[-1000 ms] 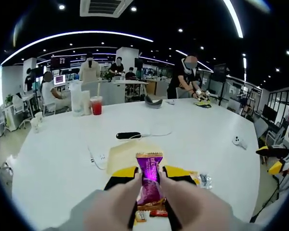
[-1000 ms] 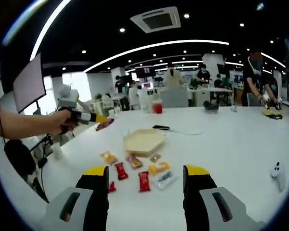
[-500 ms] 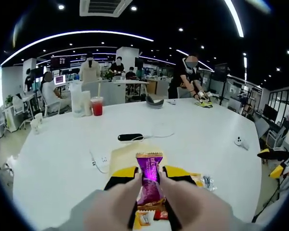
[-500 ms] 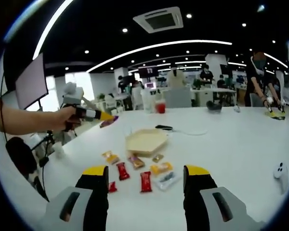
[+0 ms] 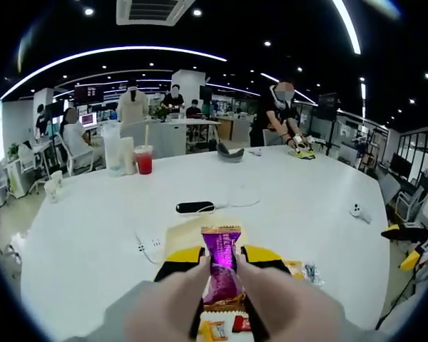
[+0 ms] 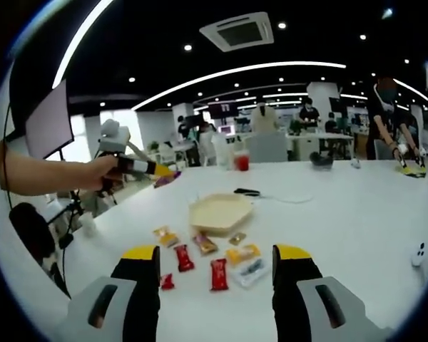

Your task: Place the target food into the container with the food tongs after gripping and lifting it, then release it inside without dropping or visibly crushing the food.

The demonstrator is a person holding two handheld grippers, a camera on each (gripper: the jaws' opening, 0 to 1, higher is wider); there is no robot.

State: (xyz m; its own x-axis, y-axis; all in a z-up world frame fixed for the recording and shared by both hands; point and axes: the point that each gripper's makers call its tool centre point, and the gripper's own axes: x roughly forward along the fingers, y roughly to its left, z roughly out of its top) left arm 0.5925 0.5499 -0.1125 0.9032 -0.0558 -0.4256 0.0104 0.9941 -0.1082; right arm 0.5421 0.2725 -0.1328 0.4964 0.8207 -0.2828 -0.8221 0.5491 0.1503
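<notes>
Broad white round desk (image 6: 357, 214) carrying everything. Shallow beige hexagonal paper tray (image 6: 220, 211) lying open near mid-desk, likely the container. Loose small wrapped snacks (image 6: 217, 274) scattered just before it. Left claw (image 5: 222, 265) pinching a purple foil snack packet (image 5: 221, 267) aloft, above the tray's near edge. Right claw (image 6: 215, 274) spread, idle. Right gripper view revealing the packet (image 6: 165, 179) well apart from the tray.

Left claw (image 5: 223, 265) clamped on purple packet (image 5: 222, 267), raised, held by bare forearm (image 6: 43, 175). Right claw (image 6: 215, 274) jaws apart, apparently hovering above bench.
</notes>
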